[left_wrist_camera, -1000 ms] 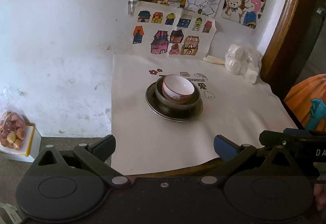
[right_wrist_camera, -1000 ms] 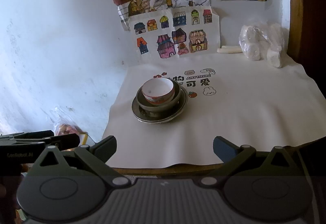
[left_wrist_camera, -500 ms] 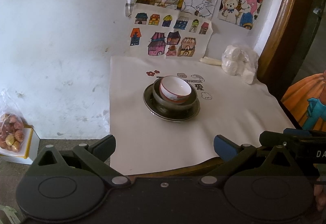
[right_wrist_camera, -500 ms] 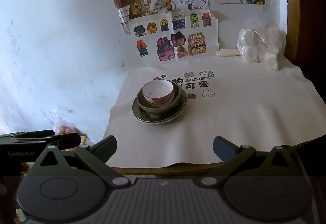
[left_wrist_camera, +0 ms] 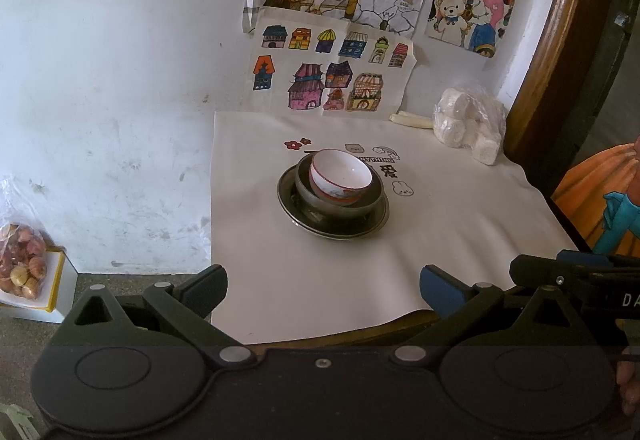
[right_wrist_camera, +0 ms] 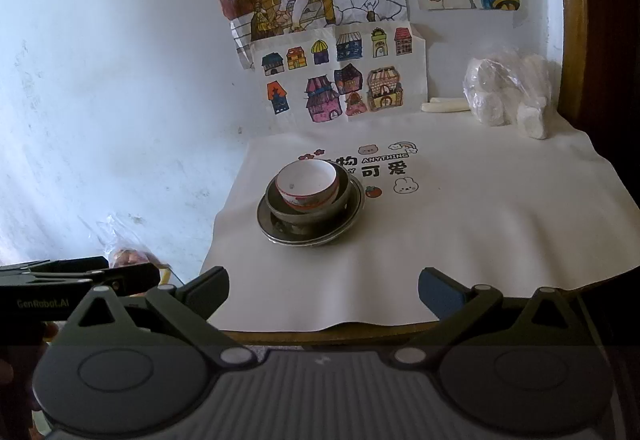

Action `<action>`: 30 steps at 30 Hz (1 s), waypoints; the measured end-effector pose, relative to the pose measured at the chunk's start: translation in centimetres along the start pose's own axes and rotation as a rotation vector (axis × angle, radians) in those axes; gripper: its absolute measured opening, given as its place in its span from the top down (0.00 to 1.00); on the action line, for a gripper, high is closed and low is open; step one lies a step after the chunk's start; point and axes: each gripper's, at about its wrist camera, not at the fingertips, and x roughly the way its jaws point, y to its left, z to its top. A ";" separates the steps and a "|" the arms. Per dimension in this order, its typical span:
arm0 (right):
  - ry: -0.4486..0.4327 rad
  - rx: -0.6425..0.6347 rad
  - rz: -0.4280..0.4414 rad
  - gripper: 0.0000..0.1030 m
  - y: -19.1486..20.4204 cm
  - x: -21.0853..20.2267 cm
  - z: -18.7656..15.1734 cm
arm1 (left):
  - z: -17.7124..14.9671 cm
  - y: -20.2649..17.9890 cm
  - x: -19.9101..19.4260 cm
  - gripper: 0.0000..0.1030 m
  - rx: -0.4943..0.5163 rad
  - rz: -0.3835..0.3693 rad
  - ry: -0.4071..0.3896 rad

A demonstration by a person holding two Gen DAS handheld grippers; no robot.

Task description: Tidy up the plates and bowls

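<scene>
Neatly stacked at the centre of both frames, a white bowl (left_wrist_camera: 340, 176) with a red painted band sits tilted inside a dark metal bowl (left_wrist_camera: 362, 206), which in turn rests on a dark metal plate (left_wrist_camera: 296, 218). The stack stands on a white printed mat (left_wrist_camera: 320, 280) spread over a wooden worktop (right_wrist_camera: 320, 330) (only its near edge shows below the mat).

Along the bottom of the left wrist view, the left gripper (left_wrist_camera: 322, 286) hangs short of the worktop's near edge, its jaws spread wide with nothing between them. The right gripper (right_wrist_camera: 323, 286) fills the bottom of the right wrist view in the same manner, jaws wide apart and holding nothing, well apart from the stack. Each gripper also shows at the edge of the other's frame: the right one at lower right of the left view, the left one at lower left of the right view.

At the upper right of the mat lies a clear plastic bag of white lumps (left_wrist_camera: 468, 128), with a pale stick (left_wrist_camera: 412, 119) just beside it against the white wall (left_wrist_camera: 112, 60). Coloured drawings (left_wrist_camera: 332, 80) of houses and cartoon children are stuck to the wall above. A bag of reddish round items (left_wrist_camera: 22, 260) sits on a white box at lower left of the left view.
</scene>
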 end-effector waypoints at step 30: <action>0.006 0.000 0.002 0.00 0.0 0.4 0.3 | 0.0 -0.1 0.2 0.01 -0.004 0.002 0.005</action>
